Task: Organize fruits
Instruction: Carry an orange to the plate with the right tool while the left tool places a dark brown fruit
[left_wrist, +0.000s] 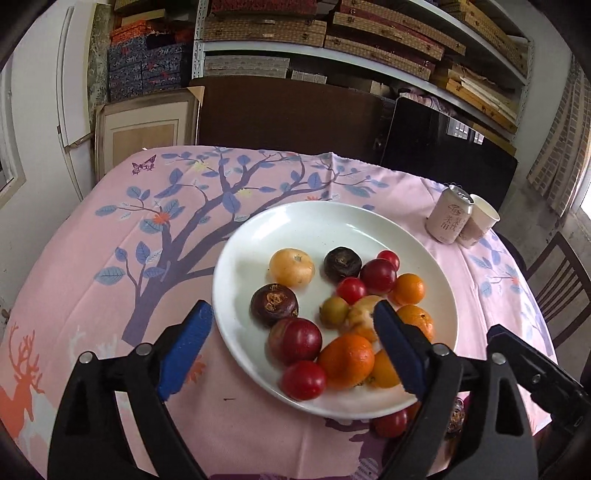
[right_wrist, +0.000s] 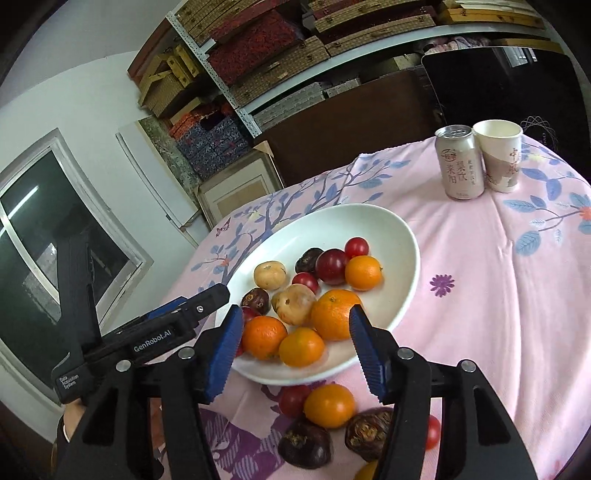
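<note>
- Left gripper (left_wrist: 291, 343): jaws spread wide, nothing between pads; hangs over near rim of white plate (left_wrist: 258, 236), lower centre of left wrist view.
- Right gripper (right_wrist: 295, 343): jaws partly apart, empty; low centre of right wrist view, over plate's near edge.
- Fruit on plate: oranges (right_wrist: 334, 314), red plums (left_wrist: 301, 339), dark chestnut-like ones (left_wrist: 274, 304), pale yellow one (left_wrist: 291, 266).
- Loose fruit on pink cloth (right_wrist: 480, 295) below plate: orange (right_wrist: 328, 404), two dark ones (right_wrist: 304, 445), red ones.
- Can (right_wrist: 459, 162) & paper cup (right_wrist: 498, 158), upper right, side by side.
</note>
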